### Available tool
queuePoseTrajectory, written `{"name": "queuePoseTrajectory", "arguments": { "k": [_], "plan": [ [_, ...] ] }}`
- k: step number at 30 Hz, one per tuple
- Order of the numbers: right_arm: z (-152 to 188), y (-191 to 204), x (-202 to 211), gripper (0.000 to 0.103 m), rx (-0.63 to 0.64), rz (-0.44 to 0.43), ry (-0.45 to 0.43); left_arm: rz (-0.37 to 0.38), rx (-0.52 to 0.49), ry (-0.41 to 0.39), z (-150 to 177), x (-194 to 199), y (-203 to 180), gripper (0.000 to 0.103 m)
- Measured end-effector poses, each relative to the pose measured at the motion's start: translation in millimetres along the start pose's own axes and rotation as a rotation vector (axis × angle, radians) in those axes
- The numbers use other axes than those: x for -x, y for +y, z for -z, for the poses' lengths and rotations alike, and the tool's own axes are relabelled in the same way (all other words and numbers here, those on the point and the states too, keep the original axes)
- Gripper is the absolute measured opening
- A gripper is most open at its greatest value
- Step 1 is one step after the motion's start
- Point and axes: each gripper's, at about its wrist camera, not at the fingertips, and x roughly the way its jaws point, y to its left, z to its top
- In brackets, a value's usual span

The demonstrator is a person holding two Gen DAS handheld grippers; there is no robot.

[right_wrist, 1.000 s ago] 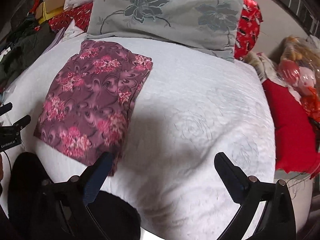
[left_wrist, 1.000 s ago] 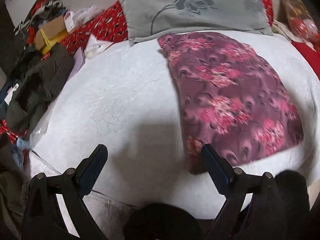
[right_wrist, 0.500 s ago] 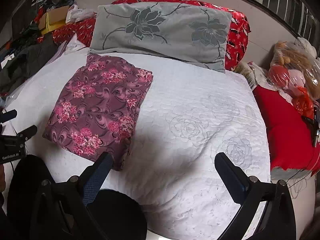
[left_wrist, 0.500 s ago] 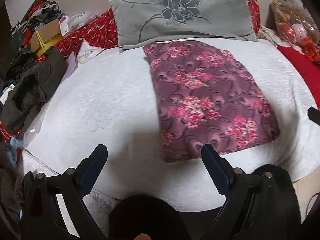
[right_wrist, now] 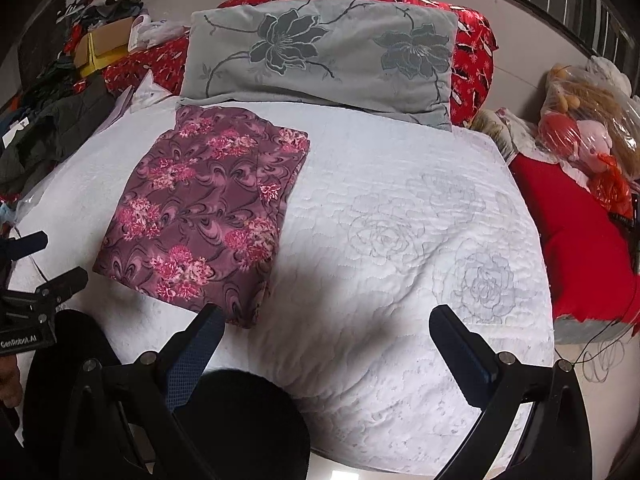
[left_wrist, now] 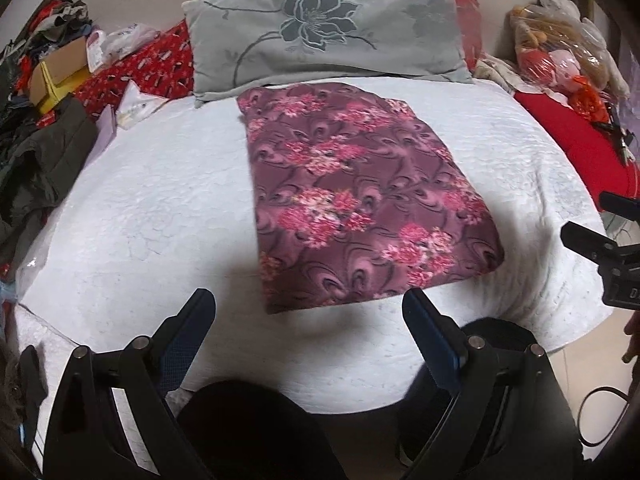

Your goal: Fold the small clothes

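Floral garment (left_wrist: 360, 204) lies flat as neat folded rectangle, frame centre in left view, on white quilt (left_wrist: 152, 208) below grey pillow (left_wrist: 328, 36); fold looks done

Left gripper (left_wrist: 308, 312) jaws wide, empty

Right gripper (right_wrist: 324, 328) jaws wide, empty, clear of cloth

Left to do: maybe dark clothes (left_wrist: 36, 168) at left edge

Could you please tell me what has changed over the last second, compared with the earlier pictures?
Both tongs, left and right, have drawn back from the bed, so more of the white quilt shows. Nothing was grasped or released. The folded floral garment lies unmoved below the grey pillow; both tongs stay open and empty.
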Motion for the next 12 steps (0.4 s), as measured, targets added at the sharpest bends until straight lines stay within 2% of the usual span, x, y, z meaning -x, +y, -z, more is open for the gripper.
{"name": "queuePoseTrajectory", "arguments": {
  "k": [7, 12],
  "plan": [
    [2, -3, 0, 0.103, -0.014, -0.001, 0.007, 0.046, -0.015, -0.025, 2, 11, -14, 0.096],
    [2, -4, 1, 0.103, -0.015, 0.001, 0.006, 0.052, -0.04, -0.02, 4, 12, -23, 0.096]
  ]
}}
